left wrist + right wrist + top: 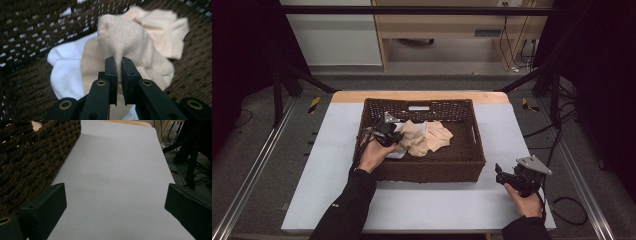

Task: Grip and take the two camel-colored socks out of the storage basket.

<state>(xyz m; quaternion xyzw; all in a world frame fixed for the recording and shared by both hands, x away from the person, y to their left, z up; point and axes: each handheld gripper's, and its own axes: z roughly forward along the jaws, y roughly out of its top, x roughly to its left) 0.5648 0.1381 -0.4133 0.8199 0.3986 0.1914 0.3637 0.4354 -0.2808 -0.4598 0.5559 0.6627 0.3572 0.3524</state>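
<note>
A dark brown woven basket (pixel 427 172) stands at the middle of the table. Inside lie a beige cloth (pixel 414 140), a second beige piece (pixel 439 136) to its right and a white cloth (pixel 396 153) under them. My left gripper (pixel 394 135) reaches into the basket's left half. In the left gripper view it (pixel 119 61) is shut on a raised fold of the beige cloth (pixel 120 40), with the white cloth (pixel 65 72) beneath. My right gripper (pixel 499 175) hovers over the table right of the basket, and stands open (pixel 115 195) with nothing between its jaws.
A pale grey sheet (pixel 117 157) covers the table, with bare room to the right of the basket wall (pixel 32 160). Black frame bars and cables (pixel 562 130) stand beyond the table's right edge. The wooden table edge (pixel 422 95) shows behind the basket.
</note>
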